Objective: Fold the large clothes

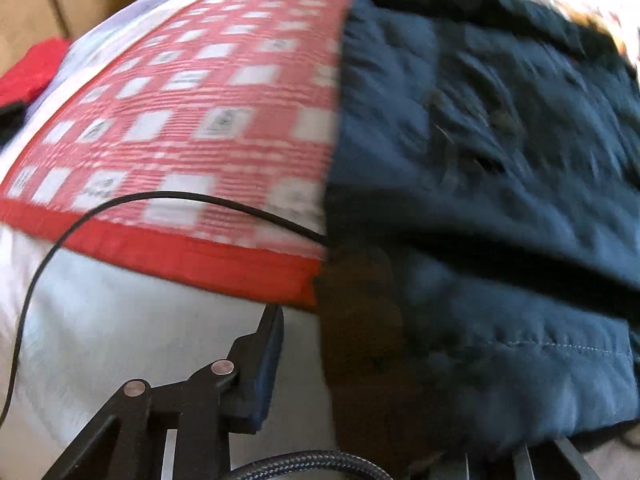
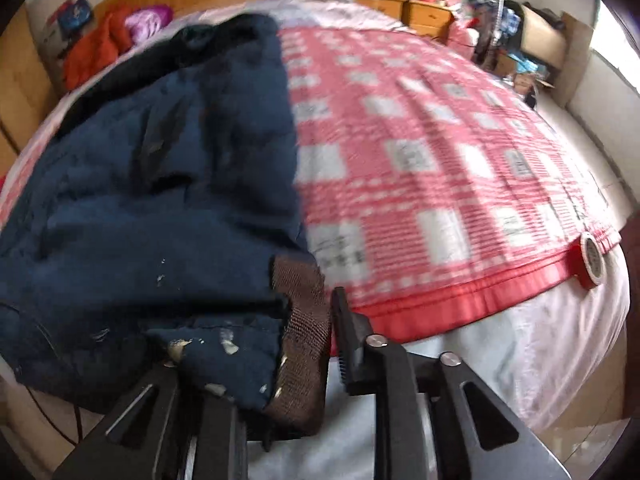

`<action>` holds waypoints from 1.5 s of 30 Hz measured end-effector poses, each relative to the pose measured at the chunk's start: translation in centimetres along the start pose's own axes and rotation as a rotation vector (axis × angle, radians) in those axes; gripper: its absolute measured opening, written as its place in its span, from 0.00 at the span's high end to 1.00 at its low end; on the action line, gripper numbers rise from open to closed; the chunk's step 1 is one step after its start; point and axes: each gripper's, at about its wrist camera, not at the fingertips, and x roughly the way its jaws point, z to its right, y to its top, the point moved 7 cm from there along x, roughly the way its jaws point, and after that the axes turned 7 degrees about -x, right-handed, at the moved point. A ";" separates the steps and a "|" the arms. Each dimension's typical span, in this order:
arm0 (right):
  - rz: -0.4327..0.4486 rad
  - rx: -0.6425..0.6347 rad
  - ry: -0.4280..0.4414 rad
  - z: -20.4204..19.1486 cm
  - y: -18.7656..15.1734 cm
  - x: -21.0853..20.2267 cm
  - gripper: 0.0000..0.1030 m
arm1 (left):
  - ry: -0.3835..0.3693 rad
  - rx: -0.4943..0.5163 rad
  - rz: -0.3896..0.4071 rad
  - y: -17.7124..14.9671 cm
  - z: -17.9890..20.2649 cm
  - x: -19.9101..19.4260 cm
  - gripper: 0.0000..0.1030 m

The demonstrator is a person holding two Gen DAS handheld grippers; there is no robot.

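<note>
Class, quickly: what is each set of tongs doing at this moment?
Left tongs: closed on the navy jacket's near hem.
Right tongs: closed on the jacket's brown ribbed cuff.

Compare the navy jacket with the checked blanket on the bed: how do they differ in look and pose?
The jacket is plain dark navy; the blanket is red-and-white checked with a solid red border. The jacket lies puffy and creased; the blanket lies spread flat. The jacket's hem is gripped by the right gripper; the blanket is not held. Both rest on the bed, the jacket over the blanket.
</note>
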 end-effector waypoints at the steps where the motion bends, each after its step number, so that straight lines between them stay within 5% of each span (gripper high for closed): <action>1: 0.000 0.000 0.002 0.1 0.1 -0.3 0.82 | -0.014 -0.028 0.002 0.1 -0.5 -0.3 0.66; 6: 0.008 -0.038 0.007 -0.6 1.5 -3.0 0.83 | -0.062 -0.045 0.040 2.1 0.3 -4.3 0.80; 19: 0.171 -0.137 0.019 -0.2 13.3 -15.8 0.85 | -0.064 0.029 0.101 13.1 2.9 -14.4 0.82; 26: 0.155 -0.149 0.033 1.2 14.5 -21.5 0.86 | -0.041 0.042 0.048 13.3 4.0 -18.5 0.83; 34: 0.047 -0.169 0.105 2.8 12.5 -26.0 0.86 | 0.063 0.020 -0.106 10.5 4.3 -22.3 0.83; 40: 0.028 -0.223 0.139 3.9 17.3 -26.2 0.86 | 0.083 0.046 -0.152 13.3 6.1 -22.4 0.83; 45: 0.067 -0.262 0.107 0.8 26.0 -23.9 0.87 | -0.023 0.110 -0.139 22.5 7.0 -17.5 0.83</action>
